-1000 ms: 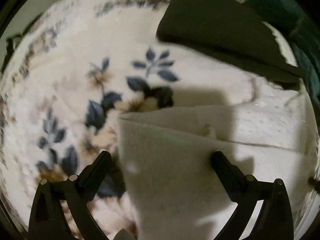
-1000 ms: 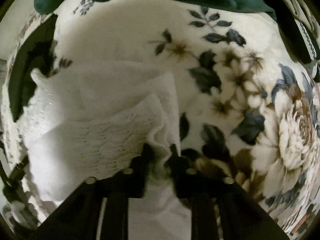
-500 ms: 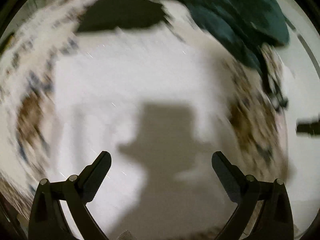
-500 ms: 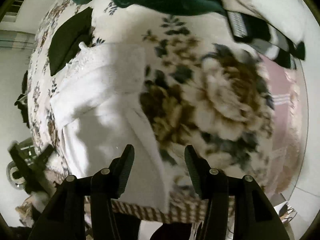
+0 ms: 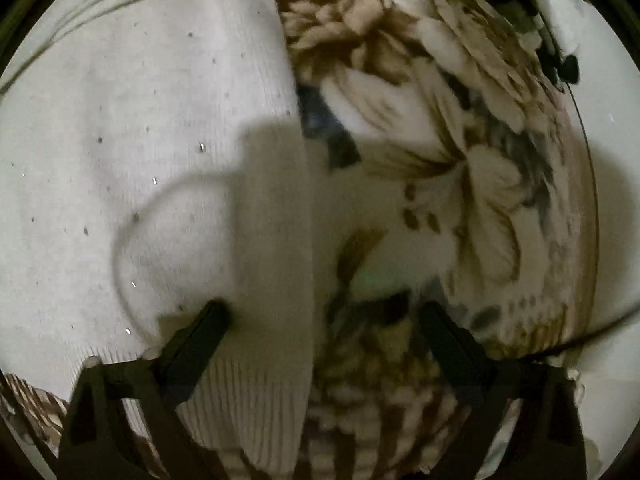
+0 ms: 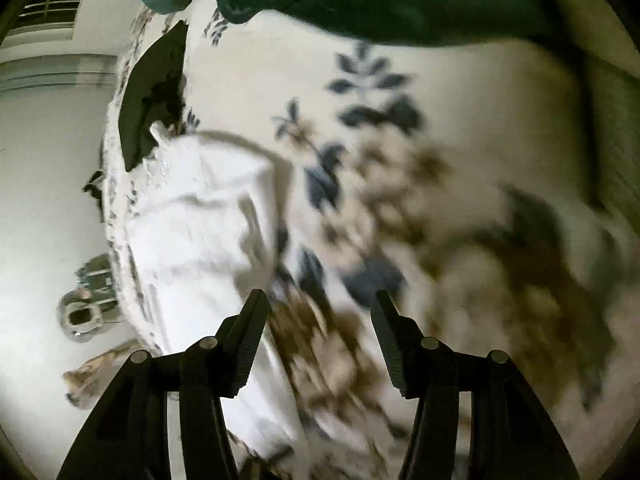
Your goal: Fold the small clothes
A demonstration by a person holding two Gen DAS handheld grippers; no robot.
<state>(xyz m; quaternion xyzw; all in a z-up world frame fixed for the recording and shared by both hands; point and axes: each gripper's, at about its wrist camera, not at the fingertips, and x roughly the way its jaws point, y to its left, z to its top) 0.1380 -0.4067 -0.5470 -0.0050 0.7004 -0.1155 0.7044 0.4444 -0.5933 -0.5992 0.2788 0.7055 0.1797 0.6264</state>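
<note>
A white knit garment (image 5: 152,168) lies flat on the floral blanket (image 5: 460,168); its ribbed hem faces the camera. My left gripper (image 5: 324,316) points down over the garment's right edge. Its jaws are closing, with that edge lying between them and the pads not pressing on it. In the right wrist view the same white garment (image 6: 200,220) lies folded at the left. My right gripper (image 6: 320,300) stands open above the floral blanket (image 6: 460,200), just right of the garment, with nothing between its fingers.
A black folded garment (image 6: 152,88) lies beyond the white one near the blanket's left edge. A dark green garment (image 6: 400,0) is heaped along the far side. Pale floor and a shiny metal object (image 6: 82,316) lie past the left edge.
My right gripper let go of the white garment's fold, opened and drew away to its right. My left gripper swept fast across the garment to its opposite edge, and its jaws have narrowed.
</note>
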